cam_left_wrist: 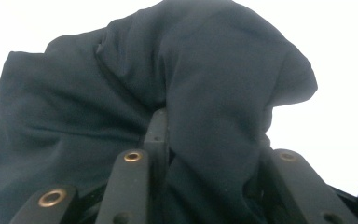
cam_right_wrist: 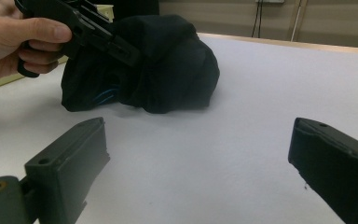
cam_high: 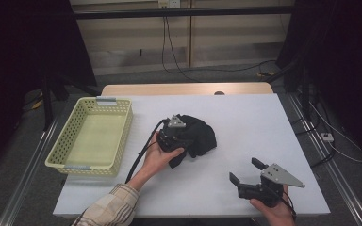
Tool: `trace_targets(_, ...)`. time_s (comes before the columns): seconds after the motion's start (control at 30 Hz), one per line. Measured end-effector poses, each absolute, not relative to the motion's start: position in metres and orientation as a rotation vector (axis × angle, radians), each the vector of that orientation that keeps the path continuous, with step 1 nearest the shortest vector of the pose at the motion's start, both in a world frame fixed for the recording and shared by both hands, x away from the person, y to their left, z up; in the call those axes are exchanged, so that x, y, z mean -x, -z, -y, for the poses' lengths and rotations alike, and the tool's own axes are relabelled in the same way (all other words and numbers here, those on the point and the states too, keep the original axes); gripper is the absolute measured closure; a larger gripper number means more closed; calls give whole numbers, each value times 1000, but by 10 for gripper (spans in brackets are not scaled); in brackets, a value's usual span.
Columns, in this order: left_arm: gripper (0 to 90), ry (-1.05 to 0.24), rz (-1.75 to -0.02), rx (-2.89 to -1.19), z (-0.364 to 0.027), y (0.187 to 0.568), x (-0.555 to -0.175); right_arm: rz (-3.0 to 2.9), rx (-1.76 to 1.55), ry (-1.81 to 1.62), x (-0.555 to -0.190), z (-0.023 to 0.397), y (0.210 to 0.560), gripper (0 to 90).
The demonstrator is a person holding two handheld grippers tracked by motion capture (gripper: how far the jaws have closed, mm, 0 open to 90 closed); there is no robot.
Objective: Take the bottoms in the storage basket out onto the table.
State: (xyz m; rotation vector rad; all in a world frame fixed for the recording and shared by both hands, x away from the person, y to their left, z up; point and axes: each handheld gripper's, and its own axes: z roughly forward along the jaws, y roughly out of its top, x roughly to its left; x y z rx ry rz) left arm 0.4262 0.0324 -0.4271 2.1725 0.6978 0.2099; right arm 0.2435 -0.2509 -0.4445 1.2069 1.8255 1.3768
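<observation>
- One white table [cam_high: 245,117], used as the reference for everything below.
- One black cloth [cam_high: 200,134], bunched in a heap roughly at the table's centre, resting on the surface. A bit of blue showed in its folds in the right gripper view [cam_right_wrist: 103,95].
- One pale yellow-green perforated basket [cam_high: 61,141] on the table's left edge, well apart from the cloth. Nothing visible inside it.
- Two grippers, one per hand.
- Left gripper [cam_high: 181,134] sat at the table's centre, on the cloth's near-left side, held by the left hand [cam_high: 159,157]. In the left gripper view its jaws were closed in on a fold of the cloth [cam_left_wrist: 205,84], fabric bulging up between and over them. Clamped on the cloth.
- Right gripper [cam_high: 247,172] was near the table's front-right corner, well apart from the cloth, held by the right hand [cam_high: 273,212]. Jaws stood wide apart with bare table between them in the right gripper view [cam_right_wrist: 200,154]; nothing held.
- Right gripper view also caught the left hand [cam_right_wrist: 14,39] and the left gripper [cam_right_wrist: 135,58] pressed into the cloth's upper left.
- One plaid sleeve [cam_high: 106,209] at the table's front edge, left forearm.
- One black cable [cam_high: 141,153] trailed from the left gripper toward the table's front.
</observation>
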Motion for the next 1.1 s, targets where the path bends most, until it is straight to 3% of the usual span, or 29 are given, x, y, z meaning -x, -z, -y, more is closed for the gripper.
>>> trace_targets(0.43, 580, -197, -666, -2229, -20, 442, -420, -1830, -1209, -1376, -244, 250, 445, 45)
trace_targets(1.1, 509, -299, -721, -2207, -23, 457, -432, -1828, -1211, -1374, -244, 250, 445, 46)
